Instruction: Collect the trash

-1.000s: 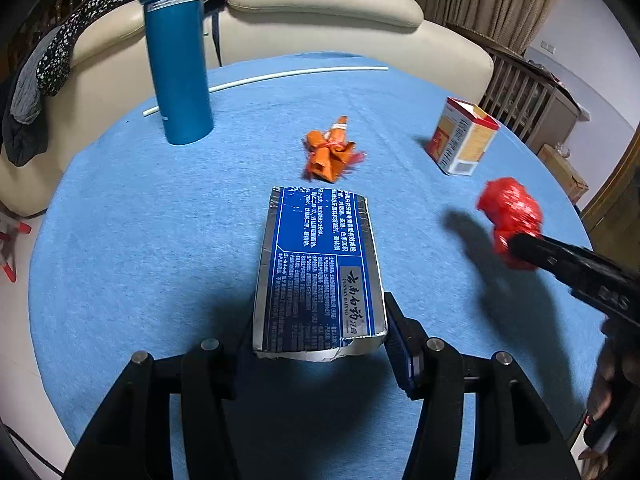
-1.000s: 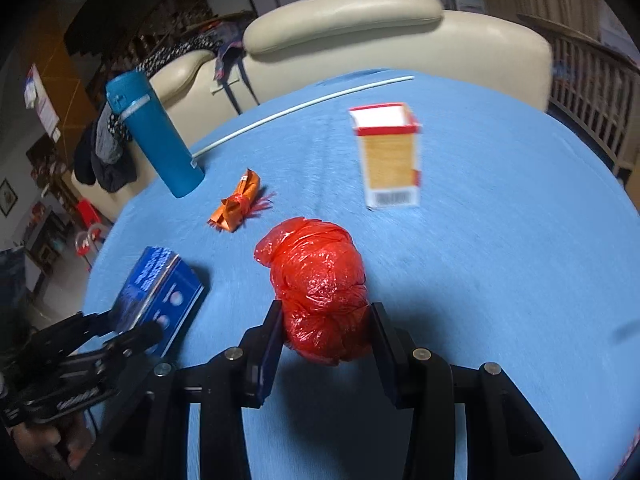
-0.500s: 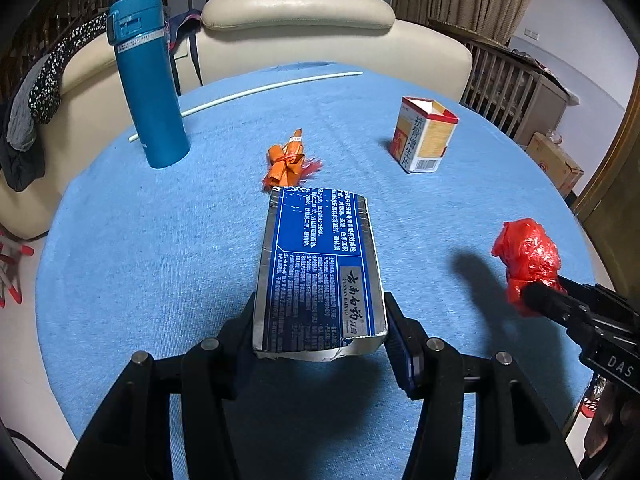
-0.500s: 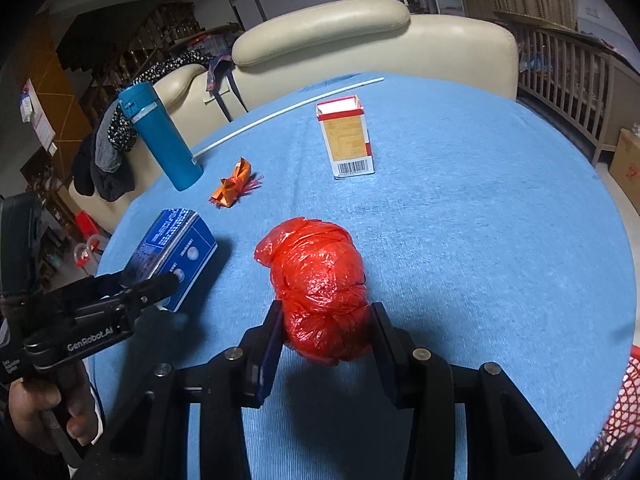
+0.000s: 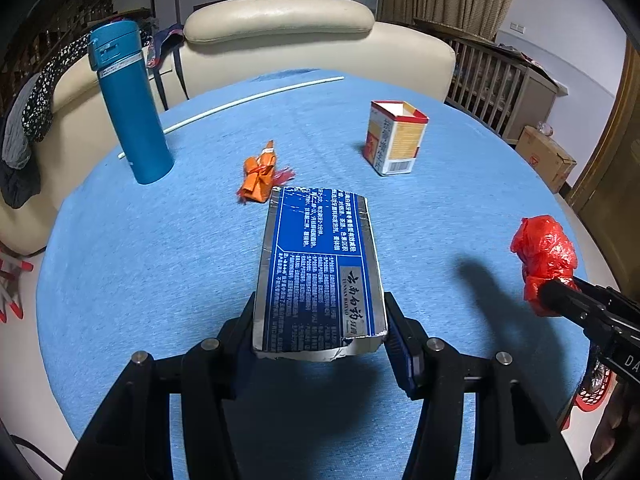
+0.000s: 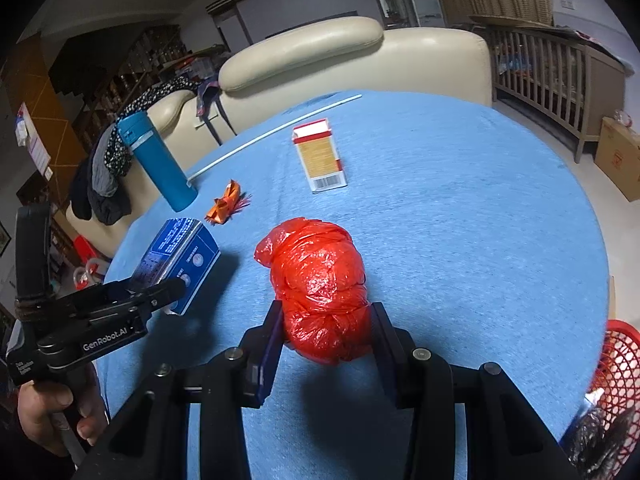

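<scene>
**Trash held in both tongs above the blue surface**

Trash is in both hands at once. The left tongs are clenched on a flattened blue and silver carton, its torn near end pinched between the two pads and its printed face turned up; it is held clear of the blue surface. The right tongs grip a crumpled red plastic bag by its lower half, the bulk of the bag bulging out beyond the fingertips, also off the cloth.

From the right wrist view, the left tongs and carton show at the left edge, with a hand around the handle. A red mesh basket sits low beyond the surface's right edge, with something dark inside that is too cut off to identify.

Lying on the surface: a crumpled orange wrapper near the middle, an open red, white and yellow box standing upright to its right, a tall teal flask upright at the far left, and a thin white rod along the far side. A cream sofa stands behind.
</scene>
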Action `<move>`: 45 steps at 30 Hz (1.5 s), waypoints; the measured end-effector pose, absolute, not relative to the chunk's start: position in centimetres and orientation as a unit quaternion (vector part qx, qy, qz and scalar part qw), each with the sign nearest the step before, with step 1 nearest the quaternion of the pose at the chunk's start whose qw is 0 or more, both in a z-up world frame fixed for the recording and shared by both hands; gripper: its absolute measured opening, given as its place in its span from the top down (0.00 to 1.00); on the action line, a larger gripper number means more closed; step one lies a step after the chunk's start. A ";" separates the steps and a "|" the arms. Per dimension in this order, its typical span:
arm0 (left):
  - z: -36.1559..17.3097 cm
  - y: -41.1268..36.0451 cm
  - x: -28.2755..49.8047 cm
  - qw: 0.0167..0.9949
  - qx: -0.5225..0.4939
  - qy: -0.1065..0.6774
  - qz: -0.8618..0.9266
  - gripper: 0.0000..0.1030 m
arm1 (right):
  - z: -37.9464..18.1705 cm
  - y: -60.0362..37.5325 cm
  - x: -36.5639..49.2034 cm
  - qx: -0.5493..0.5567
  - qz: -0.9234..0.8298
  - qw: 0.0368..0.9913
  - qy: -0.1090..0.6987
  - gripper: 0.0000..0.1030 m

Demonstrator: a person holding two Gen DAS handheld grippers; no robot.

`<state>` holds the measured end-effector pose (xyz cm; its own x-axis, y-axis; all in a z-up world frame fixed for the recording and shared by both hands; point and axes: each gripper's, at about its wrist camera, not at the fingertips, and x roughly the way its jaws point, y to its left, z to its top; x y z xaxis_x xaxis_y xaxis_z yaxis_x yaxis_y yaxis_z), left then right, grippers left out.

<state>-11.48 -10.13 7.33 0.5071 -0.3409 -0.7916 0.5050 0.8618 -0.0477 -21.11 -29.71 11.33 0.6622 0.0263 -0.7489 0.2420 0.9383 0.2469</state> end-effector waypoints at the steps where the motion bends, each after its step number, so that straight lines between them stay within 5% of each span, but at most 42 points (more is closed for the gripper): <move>1: 7.4 -10.3 -11.6 0.863 0.096 0.431 -0.246 0.44 | 11.4 -29.9 -21.3 0.167 -0.063 0.897 0.405 0.57; 45: 8.8 -16.5 -15.0 0.849 0.150 0.405 -0.304 0.44 | 13.6 -35.9 -27.6 0.213 -0.139 0.898 0.359 0.57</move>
